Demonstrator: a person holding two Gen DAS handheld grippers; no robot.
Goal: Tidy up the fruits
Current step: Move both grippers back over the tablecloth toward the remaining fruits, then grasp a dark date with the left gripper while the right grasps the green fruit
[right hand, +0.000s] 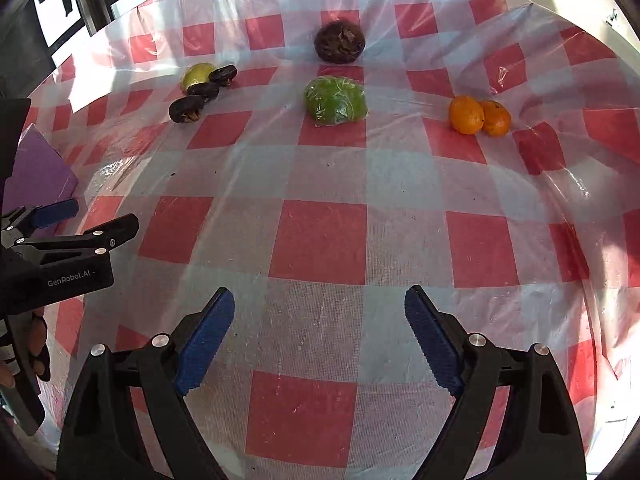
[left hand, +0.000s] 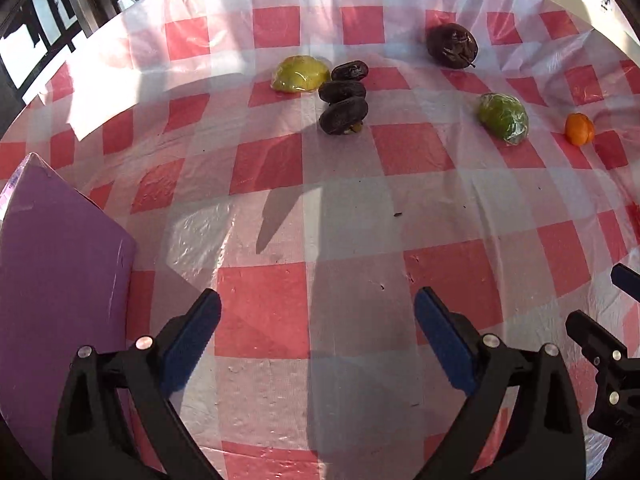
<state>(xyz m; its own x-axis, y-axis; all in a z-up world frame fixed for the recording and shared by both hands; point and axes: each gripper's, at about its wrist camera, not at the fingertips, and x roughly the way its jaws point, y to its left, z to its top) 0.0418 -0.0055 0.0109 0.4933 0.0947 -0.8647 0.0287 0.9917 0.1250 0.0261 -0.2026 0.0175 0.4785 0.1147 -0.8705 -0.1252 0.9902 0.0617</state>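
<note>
Looking along the left gripper [left hand: 318, 308] — jaws wide, empty; three dark fruits [left hand: 344, 98] far ahead, soft-looking, best pinched across their middles. From the right gripper [right hand: 320, 306], equally wide and empty — two oranges [right hand: 479, 115] far right, firm, rollable.

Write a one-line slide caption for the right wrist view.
Open right gripper above checked tablecloth; two oranges, wrapped green fruit ahead.

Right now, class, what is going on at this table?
A person holds two black grippers with blue pads, the left gripper and the right gripper, both open and empty above the red-and-white checked tablecloth. The fruit lies untouched: three dark wrinkled fruits, a plastic-wrapped green fruit, two small oranges.
</note>
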